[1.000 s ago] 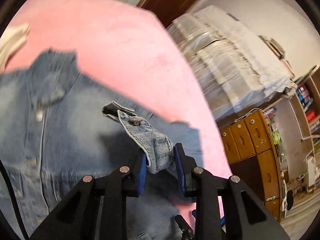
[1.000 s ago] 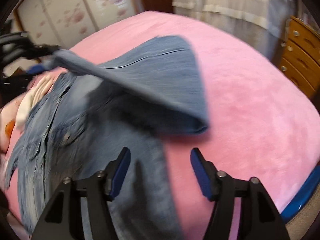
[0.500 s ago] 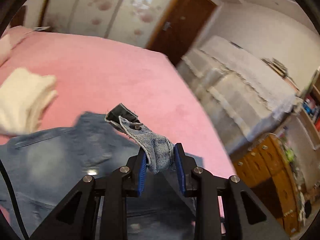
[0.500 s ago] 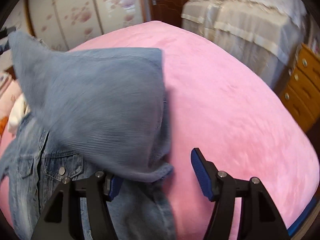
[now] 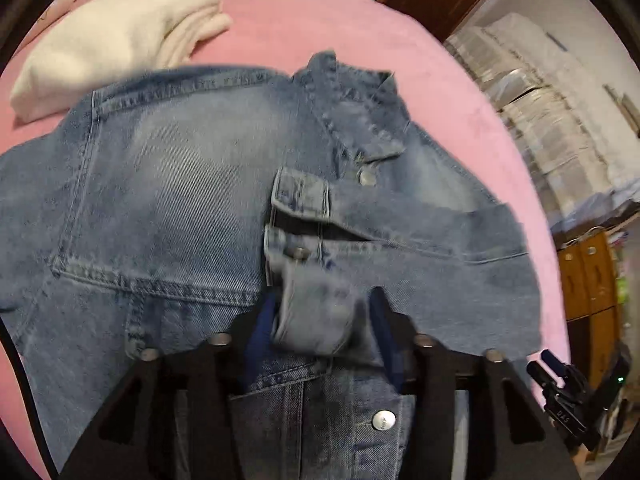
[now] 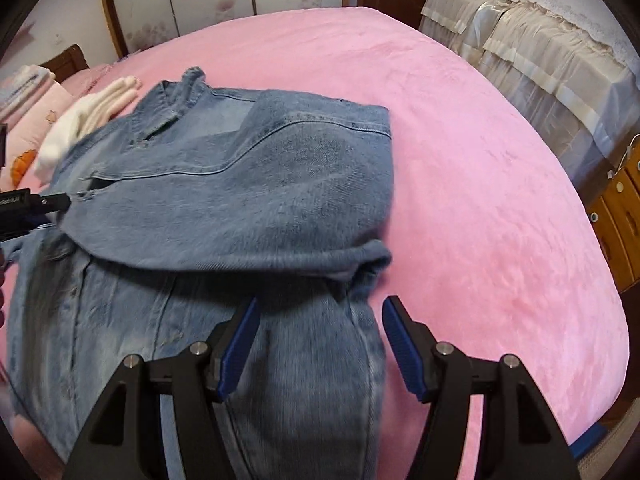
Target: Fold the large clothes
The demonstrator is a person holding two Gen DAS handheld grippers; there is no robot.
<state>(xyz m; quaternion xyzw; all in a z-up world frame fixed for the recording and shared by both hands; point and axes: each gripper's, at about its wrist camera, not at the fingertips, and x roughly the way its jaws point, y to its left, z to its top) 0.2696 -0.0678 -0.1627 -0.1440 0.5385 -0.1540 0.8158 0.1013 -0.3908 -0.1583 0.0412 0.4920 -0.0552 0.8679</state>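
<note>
Just denim jacket and cream garment on pink bed

Faded, coarse denim jacket on a seemingly plush, matt pink bedspread.

The left gripper is being pointed steeply downward, its jaws having just been opening, with a blue denim sleeve cuff lying loosely between them. The right gripper is being held angled down, jaws spread and empty.
</note>
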